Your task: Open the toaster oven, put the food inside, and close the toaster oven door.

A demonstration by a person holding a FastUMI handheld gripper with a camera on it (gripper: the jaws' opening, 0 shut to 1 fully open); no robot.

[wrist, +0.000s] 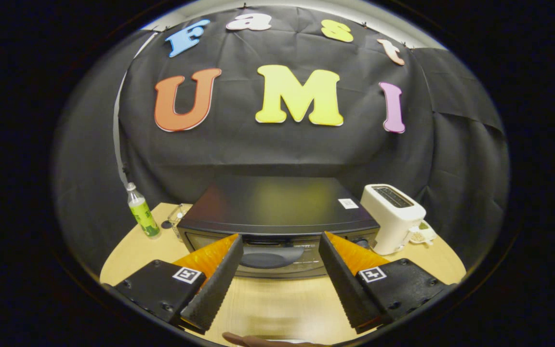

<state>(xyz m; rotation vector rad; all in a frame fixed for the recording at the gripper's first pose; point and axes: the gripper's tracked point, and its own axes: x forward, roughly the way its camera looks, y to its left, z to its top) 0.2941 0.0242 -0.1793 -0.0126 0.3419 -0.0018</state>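
A black toaster oven [277, 205] stands on the wooden table [277, 303] just ahead of my fingers, seen from above and in front. Its door is closed, and the dark curved door handle [271, 257] lies between my two fingertips, a little beyond them. My gripper [281, 243] is open, with nothing between the fingers. A brown rounded thing [258, 340] peeks in at the near edge of the table below the fingers; I cannot tell what it is.
A white pop-up toaster [393, 217] stands right of the oven, with a small white object [421, 234] beside it. A clear bottle with a green label [141, 214] stands left of the oven, next to a small clear container [178, 218]. Black cloth walls close in behind.
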